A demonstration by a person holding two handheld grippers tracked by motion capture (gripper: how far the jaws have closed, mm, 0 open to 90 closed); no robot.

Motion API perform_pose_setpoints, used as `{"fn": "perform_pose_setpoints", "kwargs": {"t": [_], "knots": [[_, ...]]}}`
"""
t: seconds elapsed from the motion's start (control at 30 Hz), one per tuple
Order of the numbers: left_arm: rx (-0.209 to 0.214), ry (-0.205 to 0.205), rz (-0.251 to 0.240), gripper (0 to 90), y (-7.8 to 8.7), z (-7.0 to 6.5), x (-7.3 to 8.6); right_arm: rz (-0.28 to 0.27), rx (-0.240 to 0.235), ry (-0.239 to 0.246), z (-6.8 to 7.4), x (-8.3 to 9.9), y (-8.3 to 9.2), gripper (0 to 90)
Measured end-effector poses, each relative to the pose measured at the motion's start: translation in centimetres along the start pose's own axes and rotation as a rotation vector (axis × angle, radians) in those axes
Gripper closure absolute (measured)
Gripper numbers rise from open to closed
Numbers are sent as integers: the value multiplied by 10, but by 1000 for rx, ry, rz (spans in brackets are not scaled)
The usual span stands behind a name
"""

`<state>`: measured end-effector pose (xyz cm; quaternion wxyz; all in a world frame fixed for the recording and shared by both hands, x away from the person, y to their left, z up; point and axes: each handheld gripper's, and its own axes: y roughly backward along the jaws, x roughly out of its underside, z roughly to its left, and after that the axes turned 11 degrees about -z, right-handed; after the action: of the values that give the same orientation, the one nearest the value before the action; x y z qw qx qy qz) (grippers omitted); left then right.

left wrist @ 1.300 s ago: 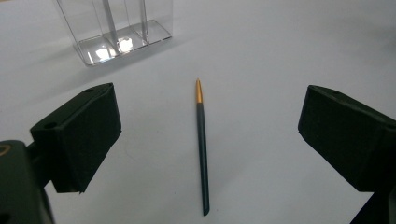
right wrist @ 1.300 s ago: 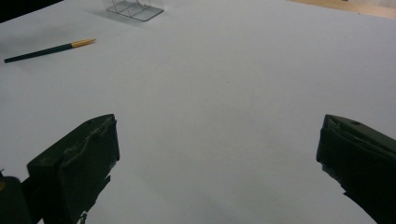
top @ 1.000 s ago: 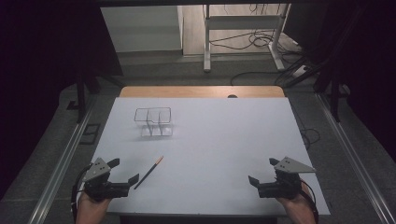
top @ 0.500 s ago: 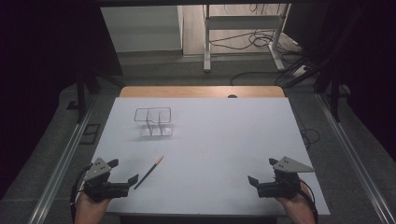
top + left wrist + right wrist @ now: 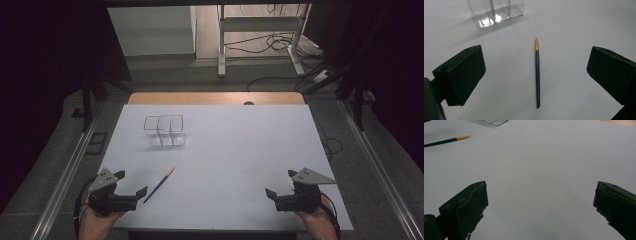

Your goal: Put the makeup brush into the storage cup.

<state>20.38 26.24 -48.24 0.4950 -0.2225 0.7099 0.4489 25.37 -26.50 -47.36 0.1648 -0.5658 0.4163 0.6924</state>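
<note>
Looking down from the high view, a white table top point(image 5: 235, 160) takes up the middle of a dim room, with a strip of bare wood point(image 5: 215, 98) along its far edge, grey floor around it and loose cables point(image 5: 270, 45) near a metal stand point(image 5: 260, 30) beyond. A clear plastic organiser point(image 5: 164, 131) stands on the far left part of the table; its compartments look empty. A dark pen with a gold tip point(image 5: 160, 184) lies flat near the front left, just beside the left gripper point(image 5: 131, 195), whose jaws stand apart. The right gripper point(image 5: 276, 196) sits low at the front right edge with its jaws apart too, well away from the pen. Between the two hands the surface is bare and wide.

In the left gripper view, the pen point(image 5: 537, 75) lies straight ahead between the two parted jaws, untouched by either, gold tip pointing away toward the organiser point(image 5: 496, 12), whose clear base shows nothing inside.

In the right gripper view, the jaws are spread wide over plain white surface. The pen point(image 5: 446, 141) lies far off at the upper left, and a corner of the organiser point(image 5: 495, 122) sits at the top edge.
</note>
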Motion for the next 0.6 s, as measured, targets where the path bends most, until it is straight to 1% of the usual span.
{"fn": "perform_pose_setpoints", "kwargs": {"t": [0.07, 0.13, 0.2, 0.37, 0.4, 0.43, 0.47, 0.5, 0.53, 0.6], "knots": [[0, -4, 3, 37, 0, -1, -1, 4, -2, 1, 1, 0, 0, 0], [0, -19, 12, 48, -1, -2, -4, 7, -2, 7, 1, 0, -1, 0], [-5, -25, 19, 56, -2, -4, -6, 10, -1, 9, 1, 0, -1, 0], [-1, -39, 54, 72, -6, -6, -9, 12, 1, 5, 0, 0, -1, 0], [-1, -39, 54, 72, -6, -6, -9, 13, 1, 6, 0, 0, -1, 0], [-5, -48, 70, 72, -8, -7, -10, 14, 1, 8, 0, 0, -1, 0], [-5, -48, 70, 72, -8, -7, -10, 14, 1, 8, 0, 0, -1, 0], [-5, -55, 78, 72, -9, -7, -10, 17, 1, 11, 0, 1, -1, 0], [10, -55, 89, 75, -11, -7, -10, 20, 0, 18, 1, 1, -1, 0], [10, -63, 98, 76, -12, -7, -11, 21, 0, 19, 1, 1, -2, 0]]}}
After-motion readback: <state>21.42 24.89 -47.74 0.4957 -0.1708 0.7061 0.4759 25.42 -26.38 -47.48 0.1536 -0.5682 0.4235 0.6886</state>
